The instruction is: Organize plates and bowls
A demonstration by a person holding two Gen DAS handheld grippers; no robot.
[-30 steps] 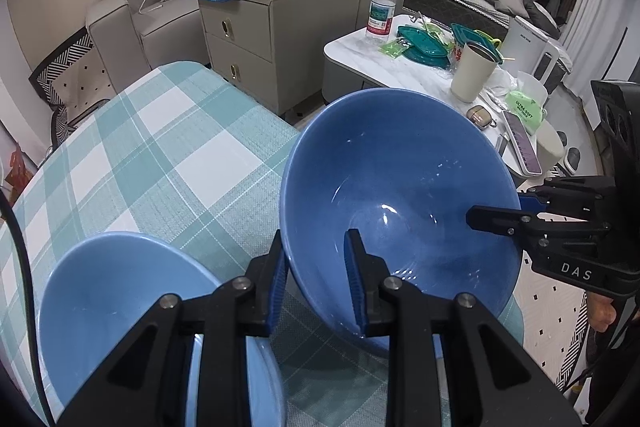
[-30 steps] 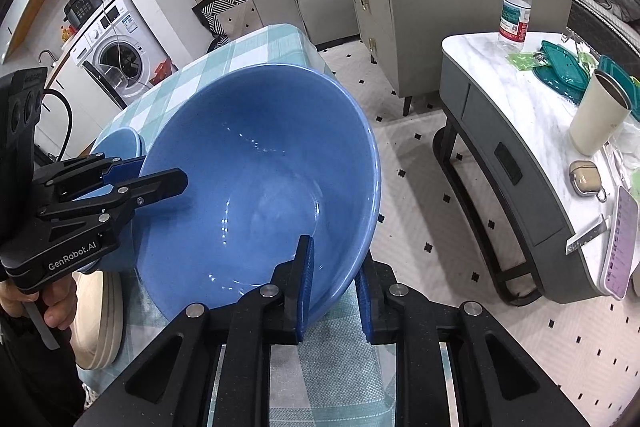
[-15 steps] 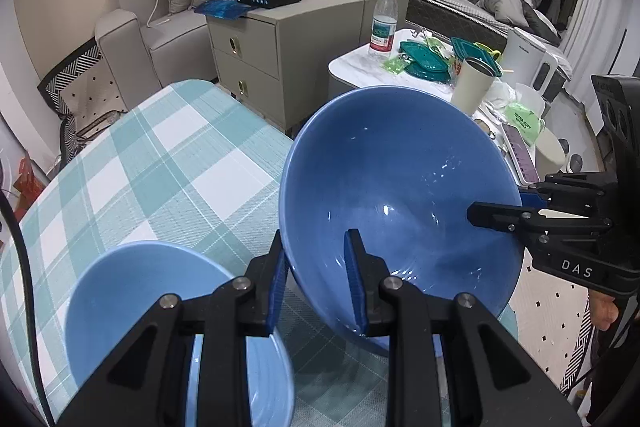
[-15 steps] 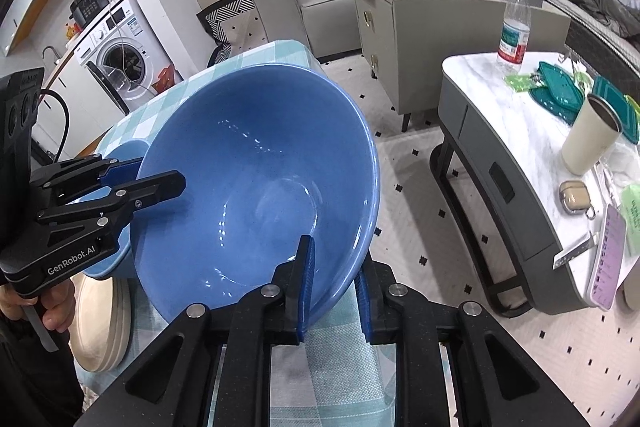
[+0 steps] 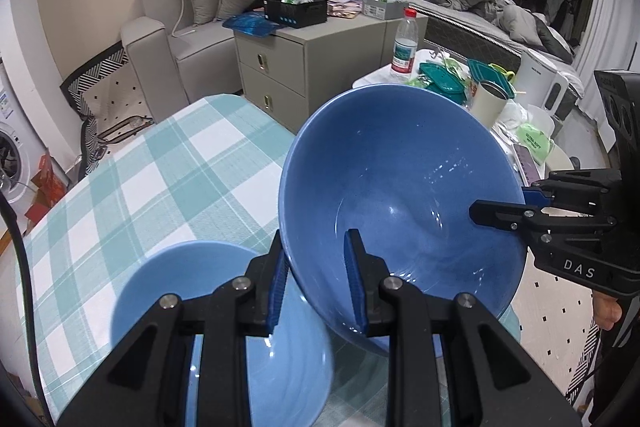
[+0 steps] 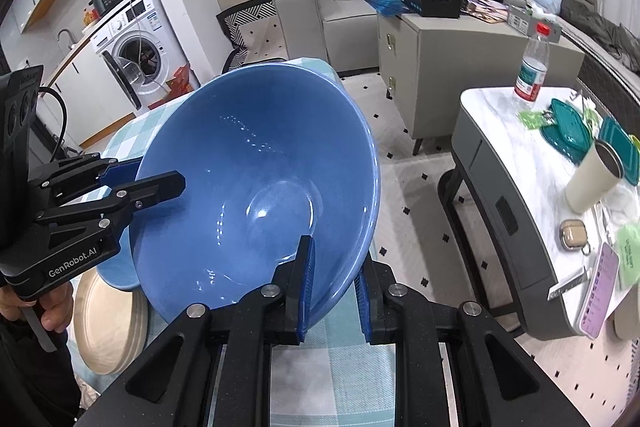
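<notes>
In the left wrist view, a second, smaller blue bowl is seen resting on the checked tablecloth at about seven o'clock. Compared with a second ago, it appears lower and smaller in the view, and more of the cloth is exposed beyond it; the camera is judged to have been lifted away from the table. The large blue bowl is held clear of the cloth, tilted, its rim pinched at six o'clock by the left gripper, whose jaws are nearly closed, one pad outside the wall and one inside. At three o'clock the opposite rim is clamped by the right gripper, its jaws all but fully closed on the wall. Neither grip is seen to have shifted on the rim since the earlier frames.

In the right wrist view, the left gripper is seen biting the rim at nine o'clock, a stack of pale plates lies at seven o'clock beneath it, and the same bowl fills the middle, with the right gripper closed on its near rim at six o'clock. More floor and more of the marble side table are now shown than before, which agrees with a lift.

For the task, the carrying stage is judged to be under way: the large bowl has been raised with both hands and has not yet been set down. Nesting with the smaller bowl is a likely aim, though that cannot be confirmed.
</notes>
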